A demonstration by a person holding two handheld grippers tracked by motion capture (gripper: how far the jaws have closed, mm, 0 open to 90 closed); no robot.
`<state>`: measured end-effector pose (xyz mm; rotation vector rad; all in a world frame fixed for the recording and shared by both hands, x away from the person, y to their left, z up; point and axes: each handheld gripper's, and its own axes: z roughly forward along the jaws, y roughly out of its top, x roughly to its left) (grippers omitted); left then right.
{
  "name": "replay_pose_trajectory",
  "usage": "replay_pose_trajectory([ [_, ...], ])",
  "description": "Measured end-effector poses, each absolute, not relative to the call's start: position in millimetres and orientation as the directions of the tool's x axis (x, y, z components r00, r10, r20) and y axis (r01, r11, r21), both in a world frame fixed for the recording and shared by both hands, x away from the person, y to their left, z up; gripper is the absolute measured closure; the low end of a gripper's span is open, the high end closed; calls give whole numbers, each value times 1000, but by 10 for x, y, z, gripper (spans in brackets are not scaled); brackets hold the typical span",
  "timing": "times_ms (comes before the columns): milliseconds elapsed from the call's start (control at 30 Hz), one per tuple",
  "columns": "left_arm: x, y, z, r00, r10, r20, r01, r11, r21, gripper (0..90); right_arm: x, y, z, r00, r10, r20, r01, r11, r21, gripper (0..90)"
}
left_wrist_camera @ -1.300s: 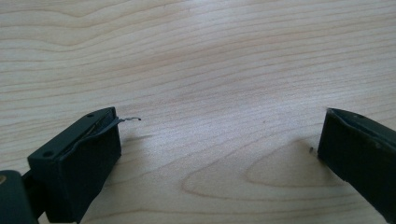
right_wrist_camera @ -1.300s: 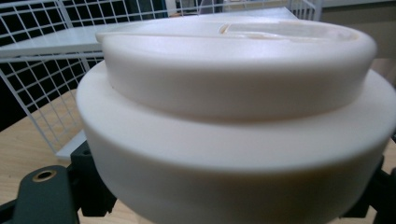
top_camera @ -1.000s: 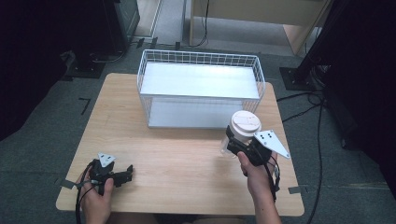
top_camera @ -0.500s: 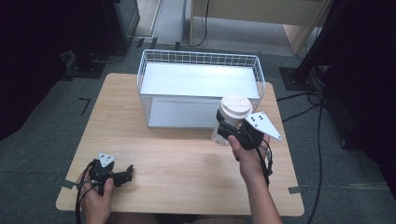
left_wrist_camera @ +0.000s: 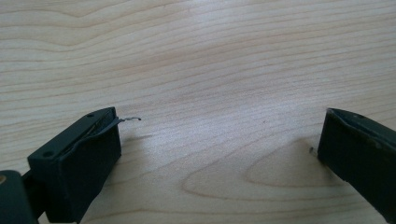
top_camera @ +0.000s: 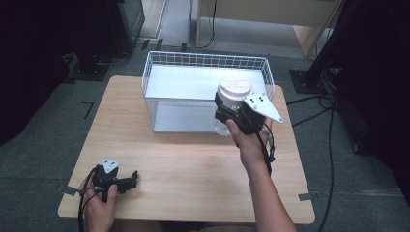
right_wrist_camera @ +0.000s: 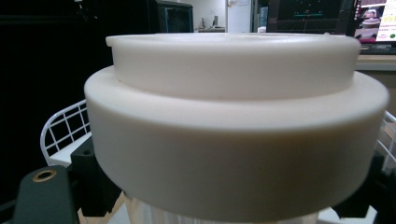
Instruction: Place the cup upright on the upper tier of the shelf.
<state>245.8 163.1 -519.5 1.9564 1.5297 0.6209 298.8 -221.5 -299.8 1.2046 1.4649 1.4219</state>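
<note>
Right gripper (top_camera: 226,110), jaws pinching the cream-lidded clear plastic jar (top_camera: 234,93), has advanced over the white wire basket (top_camera: 159,64); release is near; left gripper (top_camera: 126,181) rests, jaws spread

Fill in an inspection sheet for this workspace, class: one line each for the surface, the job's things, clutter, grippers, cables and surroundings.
Surface: wooden table, bare pale grain under the left gripper.
Job's things: white-lidded jar held raised at the white wire basket's near right corner; the basket stands at the table's far side.
Clutter: nothing seen.
Grippers: right gripper shut on the jar below its lid; left gripper open, resting low at the near left corner.
Cables: one trailing from each gripper; others on the floor to the right.
Surroundings: grey carpet, dark equipment, monitors behind.
</note>
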Motion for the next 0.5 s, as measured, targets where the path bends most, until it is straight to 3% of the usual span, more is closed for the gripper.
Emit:
replay_pose_trajectory([
  [500,2461,1629,-5194,234,972,13,706,-179,685,0,3430,-1946,-2661,-269,961,66,104,-39,994,157],
])
